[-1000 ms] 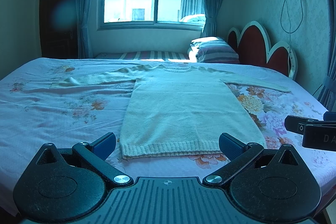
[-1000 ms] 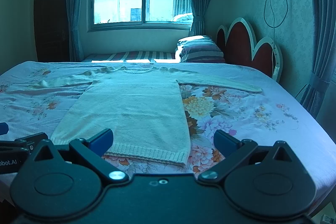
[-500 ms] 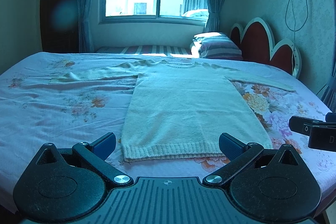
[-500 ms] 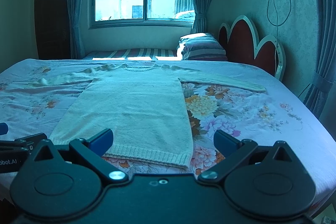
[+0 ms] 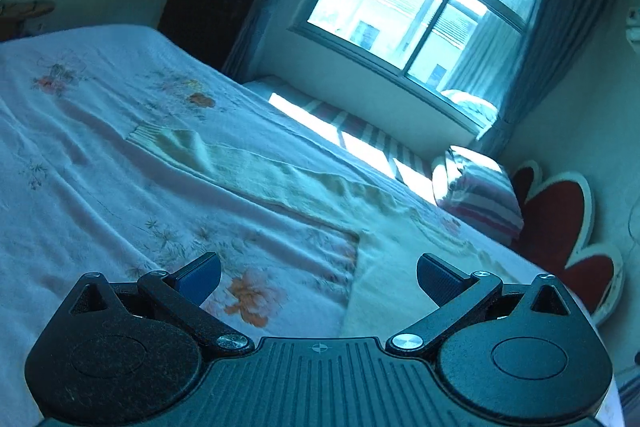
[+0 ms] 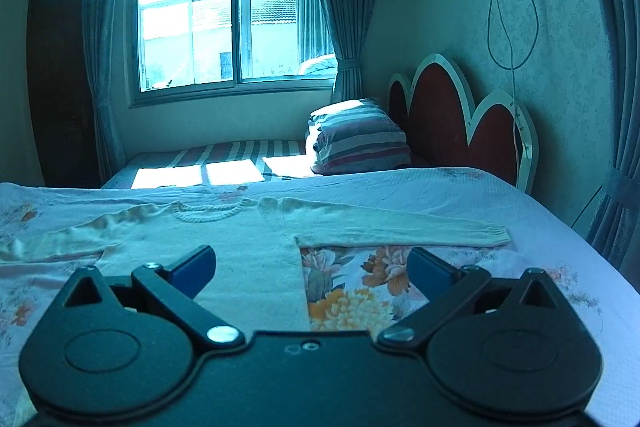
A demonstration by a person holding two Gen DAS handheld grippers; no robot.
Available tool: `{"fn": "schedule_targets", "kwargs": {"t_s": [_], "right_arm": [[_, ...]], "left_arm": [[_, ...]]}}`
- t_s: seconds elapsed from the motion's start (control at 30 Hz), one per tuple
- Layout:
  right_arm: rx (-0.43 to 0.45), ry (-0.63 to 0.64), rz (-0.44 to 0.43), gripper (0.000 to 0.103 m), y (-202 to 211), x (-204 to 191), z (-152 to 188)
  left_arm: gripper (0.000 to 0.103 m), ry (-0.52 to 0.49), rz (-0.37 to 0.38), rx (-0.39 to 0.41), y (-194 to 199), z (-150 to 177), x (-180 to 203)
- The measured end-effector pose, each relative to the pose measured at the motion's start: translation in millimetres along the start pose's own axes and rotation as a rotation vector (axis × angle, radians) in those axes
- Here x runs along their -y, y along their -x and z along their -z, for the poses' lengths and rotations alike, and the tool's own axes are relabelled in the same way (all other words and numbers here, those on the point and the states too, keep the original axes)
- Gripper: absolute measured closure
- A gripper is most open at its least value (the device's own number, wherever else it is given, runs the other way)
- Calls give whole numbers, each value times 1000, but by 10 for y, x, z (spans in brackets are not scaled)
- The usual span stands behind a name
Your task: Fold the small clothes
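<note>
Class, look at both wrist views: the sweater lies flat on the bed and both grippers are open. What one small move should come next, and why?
Probably lower the right gripper onto the right sleeve and pinch it near the cuff. The sweater lies flat on the bed with both sleeves spread out, unfolded, and both the right and the left gripper are open and hold nothing. Folding a sleeve inward seems the natural first step.

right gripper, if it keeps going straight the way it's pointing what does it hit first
Most likely the sweater: the open right gripper points at its side edge near the armpit, where the right sleeve branches off over the floral bedspread. Depth is unclear.
</note>
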State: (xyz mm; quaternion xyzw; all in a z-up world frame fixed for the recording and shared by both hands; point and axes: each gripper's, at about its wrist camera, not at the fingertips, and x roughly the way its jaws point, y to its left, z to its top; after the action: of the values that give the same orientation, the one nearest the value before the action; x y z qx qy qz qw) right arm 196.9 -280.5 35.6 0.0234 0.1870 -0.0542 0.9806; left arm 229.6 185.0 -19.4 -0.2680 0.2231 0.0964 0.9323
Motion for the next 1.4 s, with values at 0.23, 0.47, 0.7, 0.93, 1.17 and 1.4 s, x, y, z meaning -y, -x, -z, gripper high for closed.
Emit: {"fn": "schedule_targets", "kwargs": {"t_s": [0.23,0.47,0.7,0.93,1.17,1.4], "right_arm": [[-58,-88,-17,1,-1010,375,-192],[-103,-146,48,2,-1712,598,-153],[-135,-176,110,1,-1789,549,-116],[-138,-194,215,1,-1790,576,-178],[-125,-285,285,1,-1749,645,-250],[-107,-293,339,1,-1557,829,-306]], "left_arm": [[19,294,-111,67,-1205,-524,-962],[32,524,-105,56,-2059,-686,-1533],[32,602,-92,31,-2491,-705,-1938],[33,583,-36,25,-2826,-892,-2020],[101,557,-63,-14,-2989,-835,-2051],[101,365,70,171,-2764,-1441,-1172]]}}
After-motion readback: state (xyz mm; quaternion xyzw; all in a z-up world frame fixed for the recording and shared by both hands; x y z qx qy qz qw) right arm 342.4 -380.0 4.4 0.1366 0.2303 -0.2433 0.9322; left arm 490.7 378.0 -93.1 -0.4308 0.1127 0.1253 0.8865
